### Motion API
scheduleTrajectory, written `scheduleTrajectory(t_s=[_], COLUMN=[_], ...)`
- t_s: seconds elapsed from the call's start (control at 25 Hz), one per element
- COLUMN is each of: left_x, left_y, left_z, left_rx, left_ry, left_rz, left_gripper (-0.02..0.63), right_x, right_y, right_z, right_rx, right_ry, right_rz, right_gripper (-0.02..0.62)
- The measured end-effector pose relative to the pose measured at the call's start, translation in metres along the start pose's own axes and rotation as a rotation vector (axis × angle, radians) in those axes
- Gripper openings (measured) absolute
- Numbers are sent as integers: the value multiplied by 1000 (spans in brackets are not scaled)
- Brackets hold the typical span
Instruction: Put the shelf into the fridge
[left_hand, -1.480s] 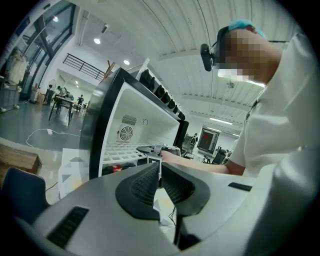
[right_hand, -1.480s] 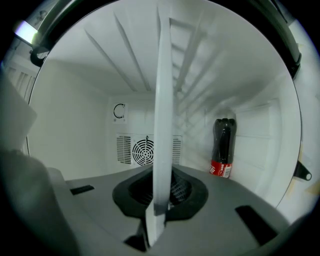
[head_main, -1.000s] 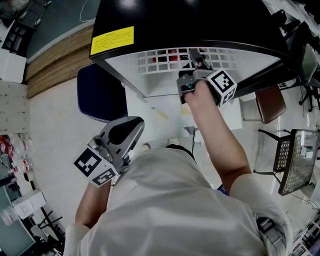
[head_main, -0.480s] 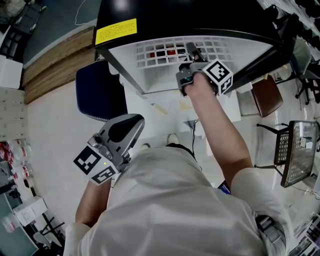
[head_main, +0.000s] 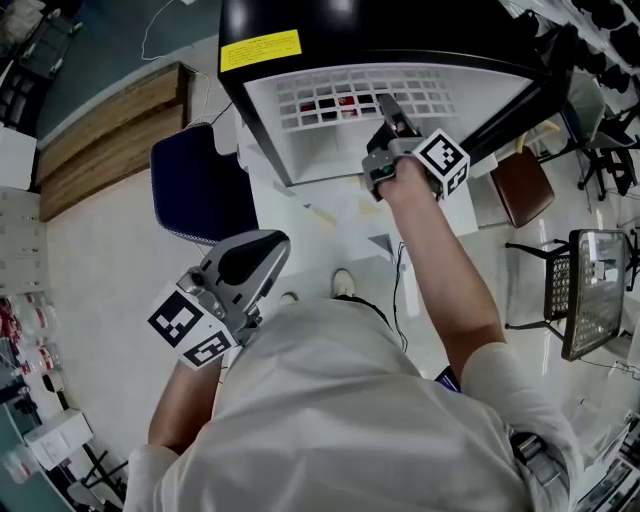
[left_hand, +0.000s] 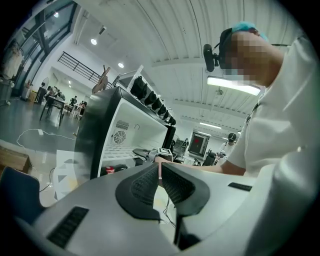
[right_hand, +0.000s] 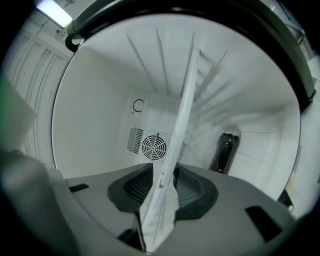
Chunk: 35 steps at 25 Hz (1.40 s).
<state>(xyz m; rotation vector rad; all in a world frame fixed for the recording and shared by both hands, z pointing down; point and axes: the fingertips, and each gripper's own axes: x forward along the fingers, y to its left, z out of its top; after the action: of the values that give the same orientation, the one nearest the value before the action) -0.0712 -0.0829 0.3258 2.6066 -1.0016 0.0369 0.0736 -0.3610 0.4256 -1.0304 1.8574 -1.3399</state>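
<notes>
Inside the fridge (right_hand: 95, 100) the shelf (right_hand: 184, 110) looks seated, so my right gripper (right_hand: 162, 185) has just been opening, the shelf's edge loose between its jaws; my left gripper (left_hand: 160, 170) hangs back, closed, empty.

Yellow label (head_main: 260, 50) on the fridge (head_main: 400, 25) top, print too small to read

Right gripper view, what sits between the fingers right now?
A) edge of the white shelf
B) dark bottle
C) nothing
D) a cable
A: the edge of the white shelf runs between the fingers of the right gripper, which have just been opening. The dark bottle stands apart, farther back.
</notes>
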Motion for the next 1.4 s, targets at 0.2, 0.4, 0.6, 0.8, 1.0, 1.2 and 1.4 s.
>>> scheduleTrajectory(t_s=[0.2, 0.4, 0.6, 0.8, 1.0, 1.2, 1.4], left_x=[-9, -17, -30, -49, -66, -83, -97], left_y=[-2, -4, -4, -2, 1, 2, 1], left_z=[-3, -7, -10, -15, -24, -30, -38], left_rx=[3, 4, 11, 9, 10, 8, 4], left_ry=[2, 10, 15, 23, 35, 46, 57], left_rz=[-49, -101, -139, -161, -186, -217, -256], left_gripper=[29, 29, 29, 29, 29, 29, 29], right_x=[-29, -64, -105, -143, -177, -204, -225], right_y=[3, 1, 2, 10, 19, 35, 55], right_z=[-2, -15, -37, -77, -116, -155, -190], right_rx=[-39, -120, -190, -292, -434, -575, -689], right_ry=[-23, -12, 15, 82, 157, 247, 293], right_rz=[-16, -64, -109, -151, -186, -202, -198], right_gripper=[127, 130, 109, 83, 69, 60, 49])
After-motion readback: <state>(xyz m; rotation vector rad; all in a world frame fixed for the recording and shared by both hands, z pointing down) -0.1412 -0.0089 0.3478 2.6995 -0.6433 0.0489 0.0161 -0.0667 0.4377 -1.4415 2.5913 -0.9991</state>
